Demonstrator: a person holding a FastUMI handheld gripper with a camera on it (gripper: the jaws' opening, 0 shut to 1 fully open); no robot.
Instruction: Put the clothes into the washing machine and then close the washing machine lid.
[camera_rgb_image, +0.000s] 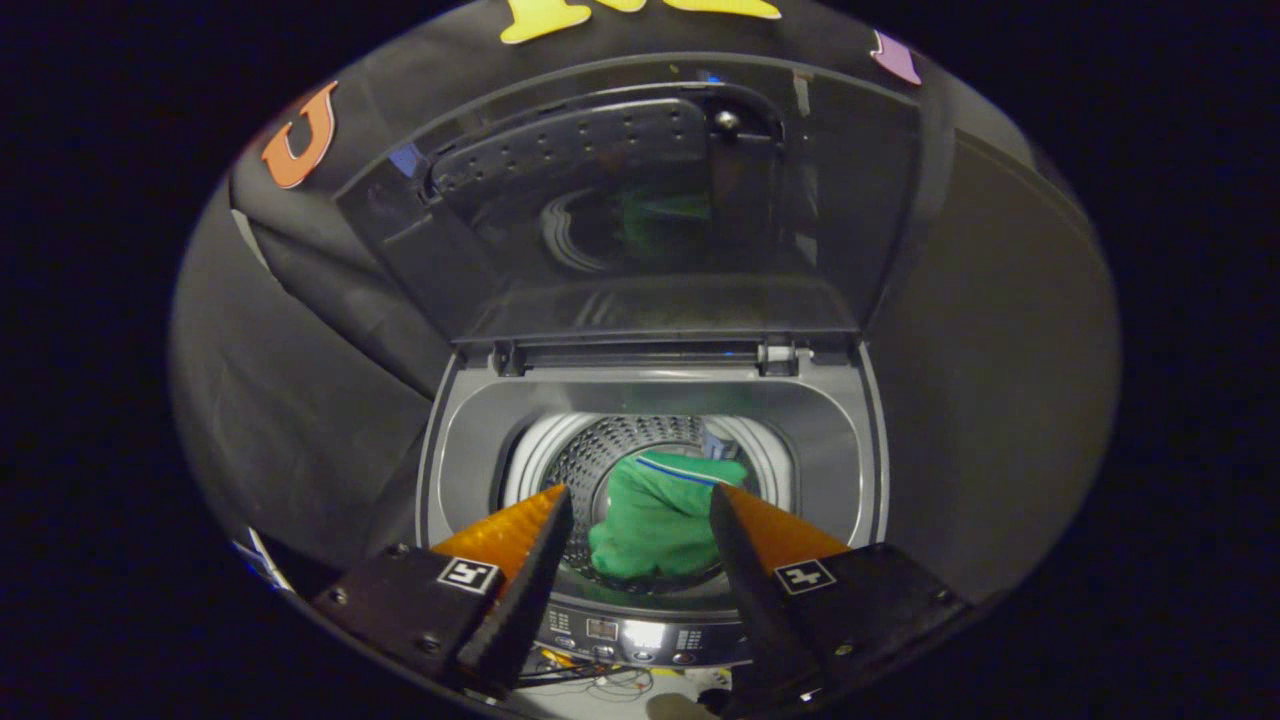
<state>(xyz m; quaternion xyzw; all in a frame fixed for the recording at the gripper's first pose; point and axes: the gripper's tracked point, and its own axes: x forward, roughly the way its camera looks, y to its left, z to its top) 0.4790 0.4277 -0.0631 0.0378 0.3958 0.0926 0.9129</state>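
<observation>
Clothes (660, 520): a green bundle w/ a thin blue and white stripe near its top, lying down inside the drum (600, 455) of the washing machine (655, 405). It sits beyond the fingertips, seen thru the gap between the 2 fingers.

Going left to right:

Left side: dark booth wall cloth (300, 400), folded a bit, next to the machine's left edge.

Left finger (530, 560): slants up and in, over the front rim of the machine. Tip stops just short of the green bundle, not touching it.

Middle: gripper (640, 505) is held above the front of the machine, looking down and forward into the tub. Jaws stand wide apart, holding nothing. Drum has lots of small holes, w/ a pale ring around its mouth. Below the fingers is the control panel (640, 635) w/ small buttons and lights, and under that some thin wires (600, 685) on the floor.

Behind the tub: lid (650, 210) is up, standing open on 2 hinges at the back rim. Its dark window shows a faint green mirror of the clothes.

Right finger (745, 545): slants up and in like the left one. Tip looks very close to the right edge of the bundle; can't tell if it touches.

Right side: more plain dark cloth.
</observation>
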